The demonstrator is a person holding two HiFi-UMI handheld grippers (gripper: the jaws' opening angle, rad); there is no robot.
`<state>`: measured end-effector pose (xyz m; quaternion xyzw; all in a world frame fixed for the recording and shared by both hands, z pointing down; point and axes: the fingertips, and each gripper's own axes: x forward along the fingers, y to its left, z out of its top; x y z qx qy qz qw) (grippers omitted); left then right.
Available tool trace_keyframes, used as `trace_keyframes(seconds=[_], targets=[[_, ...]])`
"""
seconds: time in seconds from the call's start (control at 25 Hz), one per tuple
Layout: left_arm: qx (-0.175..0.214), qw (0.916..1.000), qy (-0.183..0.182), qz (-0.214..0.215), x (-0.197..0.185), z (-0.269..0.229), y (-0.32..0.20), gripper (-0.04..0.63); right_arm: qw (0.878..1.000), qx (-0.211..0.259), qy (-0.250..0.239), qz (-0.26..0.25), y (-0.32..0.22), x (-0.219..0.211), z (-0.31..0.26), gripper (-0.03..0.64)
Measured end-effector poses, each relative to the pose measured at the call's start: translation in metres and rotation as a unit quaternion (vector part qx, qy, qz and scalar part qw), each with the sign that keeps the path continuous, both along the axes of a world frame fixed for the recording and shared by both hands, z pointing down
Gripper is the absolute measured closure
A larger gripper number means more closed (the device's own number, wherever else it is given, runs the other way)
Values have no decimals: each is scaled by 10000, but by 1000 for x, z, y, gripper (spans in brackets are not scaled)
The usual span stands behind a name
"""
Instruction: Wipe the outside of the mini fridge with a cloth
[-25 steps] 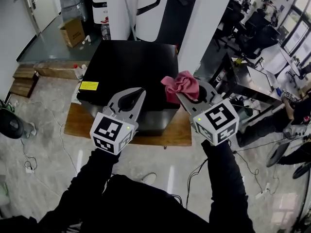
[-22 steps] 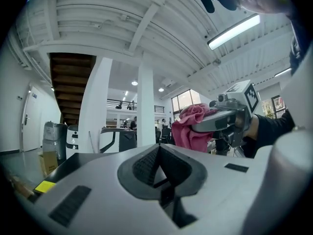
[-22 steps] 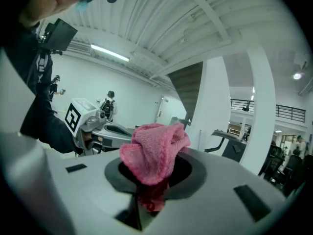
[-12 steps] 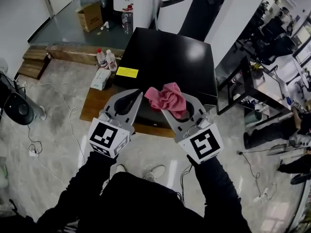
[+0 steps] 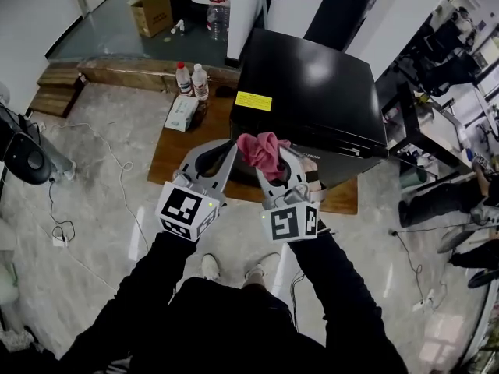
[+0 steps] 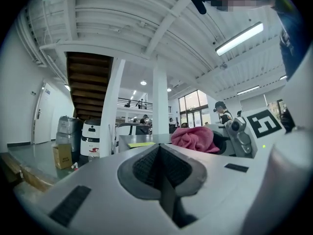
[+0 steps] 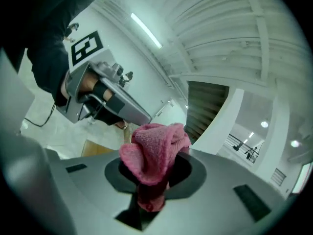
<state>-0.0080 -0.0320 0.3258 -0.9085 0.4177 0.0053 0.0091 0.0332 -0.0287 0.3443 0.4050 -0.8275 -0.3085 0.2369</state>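
Note:
The black mini fridge point(image 5: 312, 92) stands on a low wooden board point(image 5: 173, 146), with a yellow label point(image 5: 253, 100) near its front left corner. My right gripper point(image 5: 269, 156) is shut on a crumpled pink cloth point(image 5: 263, 149), held in front of the fridge's near face; the cloth point(image 7: 155, 151) bulges out between the jaws. My left gripper point(image 5: 224, 151) is shut and holds nothing, close beside the right one. In the left gripper view the cloth point(image 6: 193, 138) shows to the right of the closed jaws point(image 6: 159, 153).
Two plastic bottles point(image 5: 192, 79) and a tissue pack point(image 5: 182, 112) sit on the board left of the fridge. A cardboard box point(image 5: 152, 10) stands further back. Cables trail on the floor point(image 5: 86, 201) at the left. Desks and chairs point(image 5: 437, 68) crowd the right.
The head view has shifted, so the fridge now sits further right and up. Both grippers have drawn closer together, the right one moving left with the cloth.

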Motion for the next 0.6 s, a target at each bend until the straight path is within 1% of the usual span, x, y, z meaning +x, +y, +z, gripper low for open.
trace_keyframes(seconds=[0.12,0.28,0.44,0.6], targets=[[-22,9999,23,131,-7,7,-3,589,9990,170,353,227,-10,-9,19,526],[-54,9996,7,285,-14,17,-4,589,9961,267,634,548,-22,-14,36,526],[-82,9993,25,373,-18,25,-9,589,9925,434,823,798,-35,-12,42,526],[-150,9989,33,433,-17,36,-9,589,9892,620,953,922,-39,-11,48,526]])
